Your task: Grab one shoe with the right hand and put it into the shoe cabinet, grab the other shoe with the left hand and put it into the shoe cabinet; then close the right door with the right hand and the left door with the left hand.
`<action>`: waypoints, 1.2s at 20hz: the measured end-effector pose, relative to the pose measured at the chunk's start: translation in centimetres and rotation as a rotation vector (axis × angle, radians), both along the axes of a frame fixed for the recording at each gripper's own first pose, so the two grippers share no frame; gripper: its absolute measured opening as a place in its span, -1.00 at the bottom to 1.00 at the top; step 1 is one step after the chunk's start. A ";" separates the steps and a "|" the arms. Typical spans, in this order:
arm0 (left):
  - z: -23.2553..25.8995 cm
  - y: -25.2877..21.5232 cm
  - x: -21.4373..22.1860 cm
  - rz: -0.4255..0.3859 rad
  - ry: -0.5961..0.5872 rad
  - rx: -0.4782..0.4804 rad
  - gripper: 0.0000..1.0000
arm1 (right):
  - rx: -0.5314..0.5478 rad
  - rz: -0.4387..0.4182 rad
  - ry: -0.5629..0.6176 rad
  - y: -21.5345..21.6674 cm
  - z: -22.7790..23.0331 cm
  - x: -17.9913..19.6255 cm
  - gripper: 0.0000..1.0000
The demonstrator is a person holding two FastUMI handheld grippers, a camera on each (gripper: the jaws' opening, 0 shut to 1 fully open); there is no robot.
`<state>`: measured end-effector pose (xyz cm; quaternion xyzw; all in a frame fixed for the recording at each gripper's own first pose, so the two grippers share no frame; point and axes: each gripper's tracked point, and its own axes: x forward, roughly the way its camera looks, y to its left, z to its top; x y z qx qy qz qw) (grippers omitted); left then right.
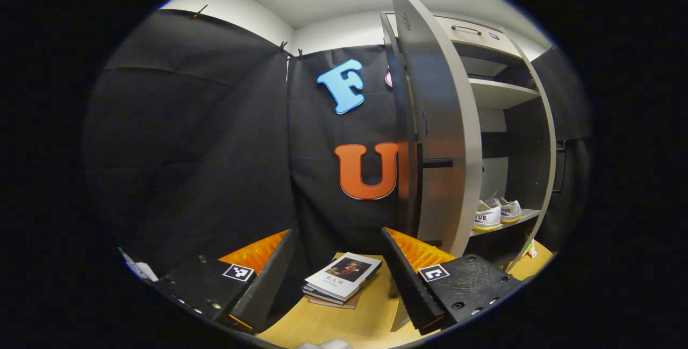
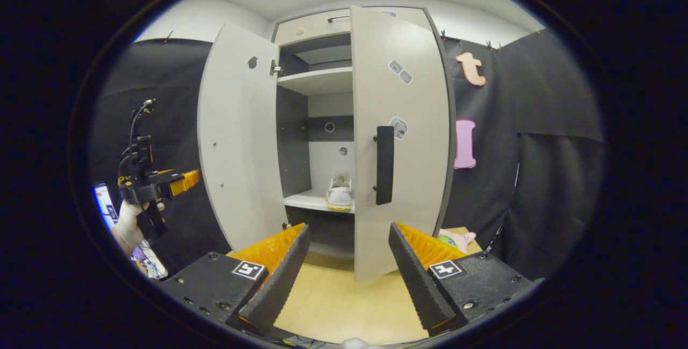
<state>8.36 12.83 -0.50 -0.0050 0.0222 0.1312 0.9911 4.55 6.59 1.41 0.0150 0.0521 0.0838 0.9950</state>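
In the right gripper view, the left gripper point(image 2: 185, 181) is far off to the left, held up by a gloved hand point(image 2: 129, 222), beside the left door point(image 2: 236, 139). In the left gripper view its own fingers point(image 1: 269, 279) are wide apart with nothing between them. A small pile of books point(image 1: 341, 279) lies on the wooden floor point(image 1: 371, 317) in front of them. The left door stands wide open. Inside the cabinet point(image 2: 317, 80), two white shoes point(image 1: 497, 213) sit side by side on a low shelf point(image 2: 309, 200). The right door point(image 2: 400, 139) is only part open, with a dark handle point(image 2: 384, 165). The right gripper point(image 2: 348, 263) is near this door, its jaws apart and holding nothing.
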 end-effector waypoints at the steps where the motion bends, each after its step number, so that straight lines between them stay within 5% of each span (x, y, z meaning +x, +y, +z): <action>1: -0.2 -0.4 0.5 -0.015 0.004 0.004 0.91 | 0.004 -0.007 0.005 0.0 -0.1 -0.4 0.92; 7: -0.7 -1.7 1.3 -0.037 -0.007 -0.017 0.84 | 0.022 -0.022 0.004 -0.4 -0.1 -1.5 0.92; 8: -0.7 -2.1 1.2 -0.032 -0.003 -0.021 1.00 | 0.023 -0.022 0.003 -0.6 -0.1 -1.5 0.92; 9: -0.6 -2.1 1.3 -0.027 -0.004 0.007 0.80 | 0.020 -0.021 0.004 -0.8 -0.1 -1.6 0.86; 11: -0.4 -2.5 1.3 -0.013 -0.007 0.055 0.79 | 0.020 -0.022 -0.001 -1.4 0.0 -1.9 0.92; 21: 0.0 -13.2 2.6 -0.157 -0.014 -0.020 0.78 | 0.006 0.022 0.013 -5.2 -0.4 -2.4 0.87; 22: 0.0 -14.1 3.0 -0.171 -0.015 -0.055 0.53 | 0.001 0.023 0.010 -5.6 -0.3 -2.3 0.92; 24: 0.3 -15.4 2.9 -0.161 -0.018 -0.107 0.92 | -0.005 0.027 0.003 -6.5 0.0 -2.3 0.86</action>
